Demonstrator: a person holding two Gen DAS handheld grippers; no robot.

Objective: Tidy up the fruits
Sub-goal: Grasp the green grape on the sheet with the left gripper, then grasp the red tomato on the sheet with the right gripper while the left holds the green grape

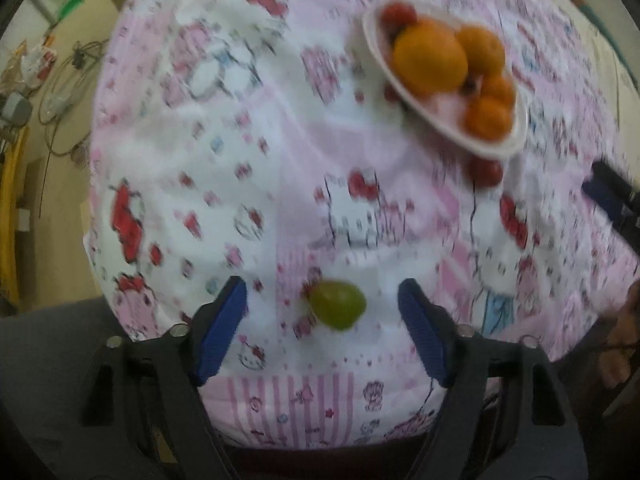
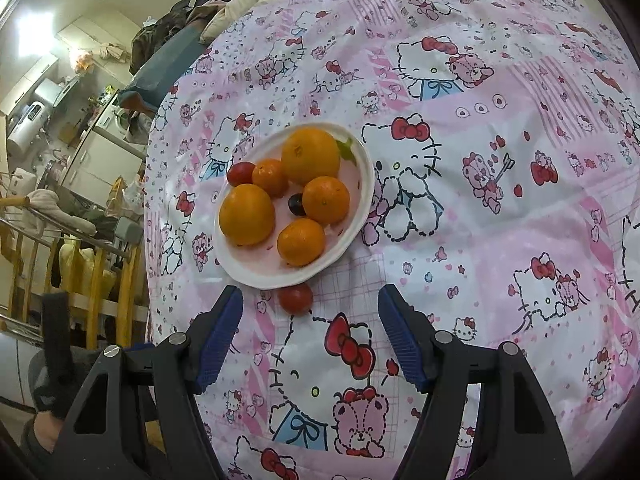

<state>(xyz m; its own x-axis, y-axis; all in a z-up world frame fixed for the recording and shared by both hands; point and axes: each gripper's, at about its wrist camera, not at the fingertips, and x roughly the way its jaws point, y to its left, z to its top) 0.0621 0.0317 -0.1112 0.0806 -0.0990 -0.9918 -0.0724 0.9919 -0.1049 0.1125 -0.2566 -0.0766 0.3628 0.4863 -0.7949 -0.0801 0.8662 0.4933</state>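
Observation:
A green grape [image 1: 338, 305] lies on the pink cartoon-print cloth between the open jaws of my left gripper [image 1: 322, 300], untouched. A white plate [image 2: 256, 272] holds several oranges [image 2: 247, 220], a small red tomato [image 2: 240, 173] and a dark grape [image 2: 296, 203]. The plate also shows in the left wrist view [image 1: 376, 46], far right, blurred. A loose red tomato [image 2: 295, 298] lies on the cloth just below the plate, ahead of my open right gripper [image 2: 310, 308]. It shows in the left wrist view too [image 1: 485, 171].
The cloth [image 2: 500, 200] covers a round table. To the left are wooden railings [image 2: 92, 280], cabinets and household clutter beyond the table edge. The other gripper's blue finger [image 1: 608, 196] shows at the right edge of the left wrist view.

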